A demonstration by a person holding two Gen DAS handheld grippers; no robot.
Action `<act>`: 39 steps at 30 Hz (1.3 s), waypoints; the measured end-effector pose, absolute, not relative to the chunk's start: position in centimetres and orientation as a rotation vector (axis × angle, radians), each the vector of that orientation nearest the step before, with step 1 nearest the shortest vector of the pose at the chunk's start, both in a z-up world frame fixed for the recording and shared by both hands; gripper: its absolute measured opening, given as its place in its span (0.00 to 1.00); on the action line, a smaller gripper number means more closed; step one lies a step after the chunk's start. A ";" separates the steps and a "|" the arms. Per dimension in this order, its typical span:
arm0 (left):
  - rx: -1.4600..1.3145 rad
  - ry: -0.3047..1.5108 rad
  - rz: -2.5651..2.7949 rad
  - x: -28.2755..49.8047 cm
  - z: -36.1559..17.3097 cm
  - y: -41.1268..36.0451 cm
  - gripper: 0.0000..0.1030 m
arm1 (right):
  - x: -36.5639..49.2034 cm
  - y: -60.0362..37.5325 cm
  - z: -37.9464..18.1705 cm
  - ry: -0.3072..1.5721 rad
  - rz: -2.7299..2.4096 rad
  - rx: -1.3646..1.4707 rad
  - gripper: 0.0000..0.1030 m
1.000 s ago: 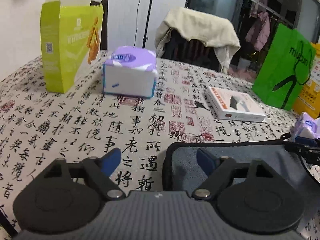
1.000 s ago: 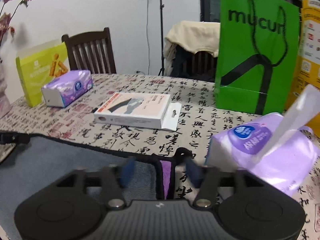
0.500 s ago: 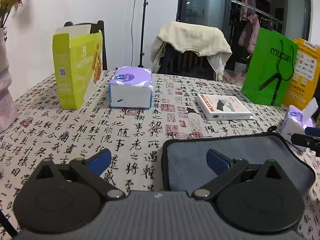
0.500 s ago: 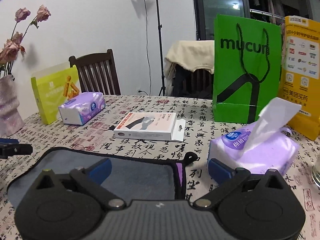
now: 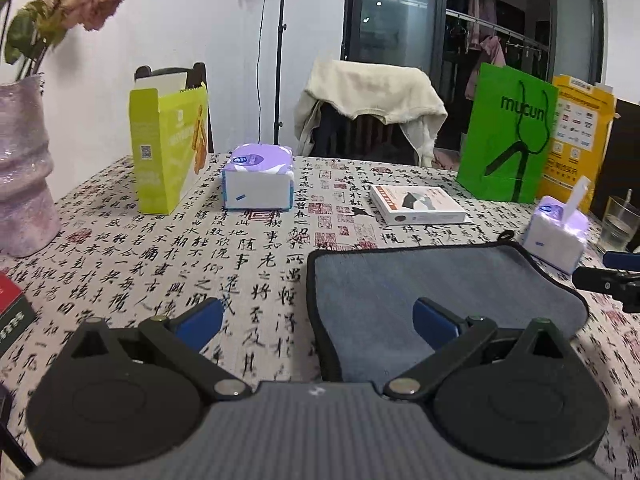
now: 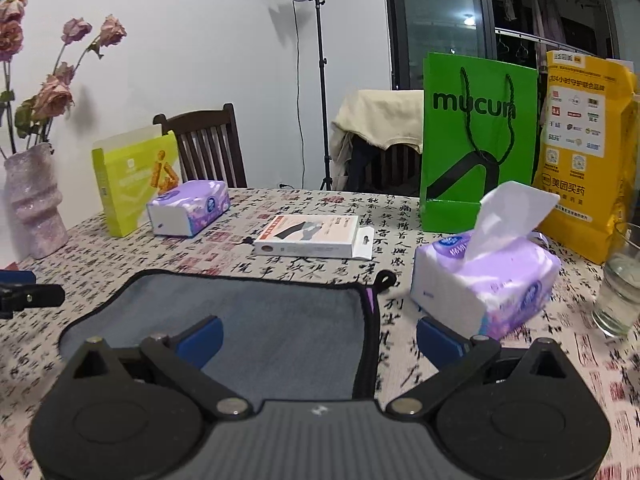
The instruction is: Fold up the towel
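Note:
A grey towel with black trim lies flat on the calligraphy tablecloth, folded, with a small hanging loop at its far right corner. My left gripper is open and empty, raised above the towel's left edge. My right gripper is open and empty, raised above the towel's right edge. The right gripper's fingertip shows at the right of the left wrist view. The left gripper's fingertip shows at the left of the right wrist view.
Behind the towel lie a white flat box, a purple tissue pack and a lime carton. An open tissue pack and a glass stand right. A green bag, a yellow bag, a vase.
Both grippers have opened wide and pulled up and back from the towel, which now lies released on the table. More of the room shows in both views.

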State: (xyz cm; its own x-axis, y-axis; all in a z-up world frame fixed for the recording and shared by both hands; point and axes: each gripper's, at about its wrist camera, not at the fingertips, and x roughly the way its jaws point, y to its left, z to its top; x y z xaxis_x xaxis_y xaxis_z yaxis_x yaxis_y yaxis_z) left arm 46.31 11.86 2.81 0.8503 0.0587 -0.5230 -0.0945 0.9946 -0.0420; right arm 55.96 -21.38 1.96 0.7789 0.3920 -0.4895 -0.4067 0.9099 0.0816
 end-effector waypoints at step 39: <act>-0.061 0.382 0.067 21.4 1.8 6.8 1.00 | 31.0 -24.6 1.1 0.436 0.449 -0.020 1.00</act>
State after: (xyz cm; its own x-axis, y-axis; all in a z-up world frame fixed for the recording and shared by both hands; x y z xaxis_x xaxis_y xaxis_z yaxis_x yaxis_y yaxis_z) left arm 21.38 6.84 1.83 0.9257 0.0539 -0.3743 -0.0768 0.9960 -0.0465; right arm 31.00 -24.59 1.12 0.8106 0.4157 -0.4126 -0.4242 0.9024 0.0756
